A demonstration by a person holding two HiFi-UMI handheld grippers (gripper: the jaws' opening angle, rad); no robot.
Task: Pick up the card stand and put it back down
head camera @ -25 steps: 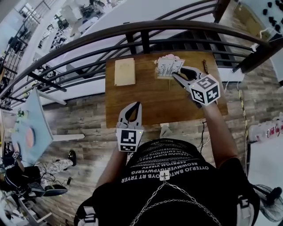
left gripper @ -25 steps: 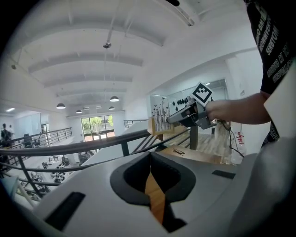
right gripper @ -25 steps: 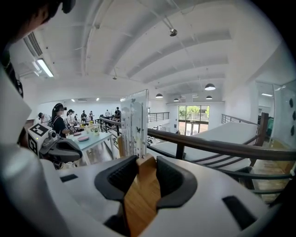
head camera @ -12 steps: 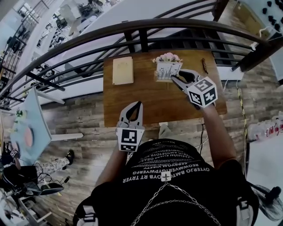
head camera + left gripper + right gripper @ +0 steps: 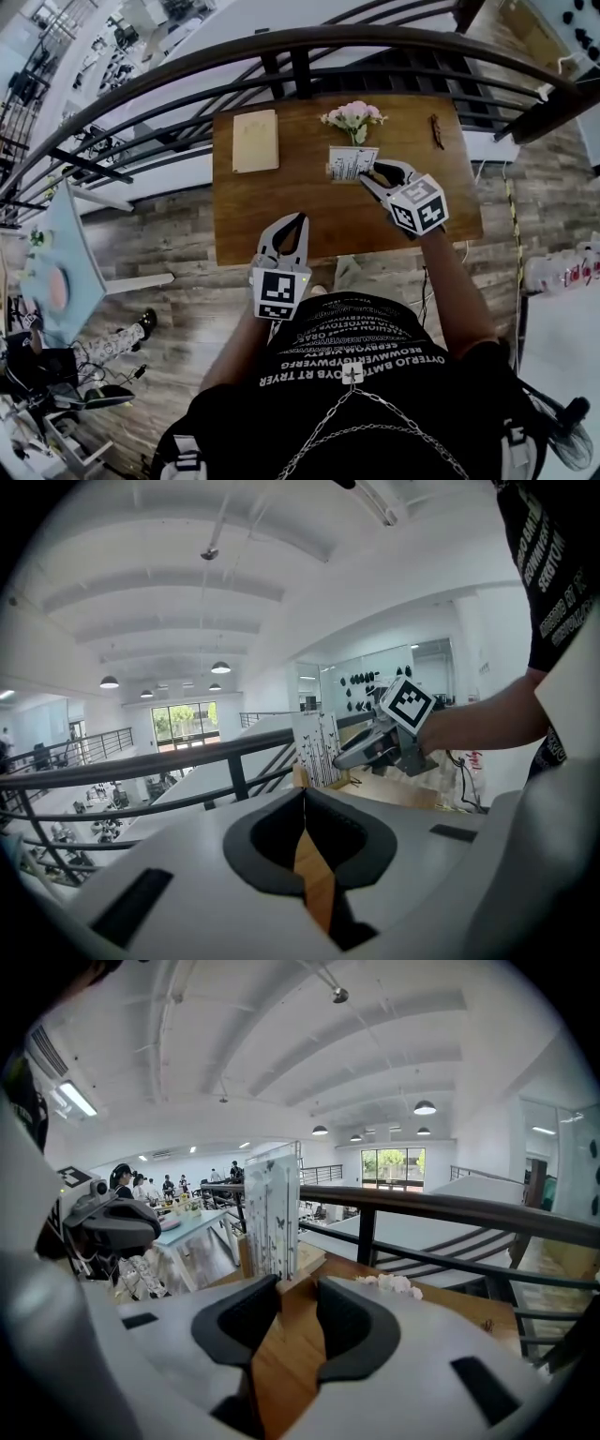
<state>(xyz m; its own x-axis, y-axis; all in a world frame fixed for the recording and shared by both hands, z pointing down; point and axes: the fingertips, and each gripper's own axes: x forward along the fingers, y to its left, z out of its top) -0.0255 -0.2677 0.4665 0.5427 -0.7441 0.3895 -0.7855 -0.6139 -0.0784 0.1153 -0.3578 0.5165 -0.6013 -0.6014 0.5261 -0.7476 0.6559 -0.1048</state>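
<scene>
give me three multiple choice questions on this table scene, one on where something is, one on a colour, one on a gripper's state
1. In the head view, where does the tan pad lie relative to the card stand?
A) to its left
B) to its right
C) under it

2. What colour are the flowers?
A) blue
B) pink
C) yellow

3. What is the right gripper doing?
A) hanging open and empty
B) gripping the flowers
C) clamped on the card stand's base

Answers:
1 A, the pad lies well left of the stand.
2 B, pale pink blooms sit just behind the stand.
3 C, the right gripper view shows the stand's wooden base between its jaw tips.
</scene>
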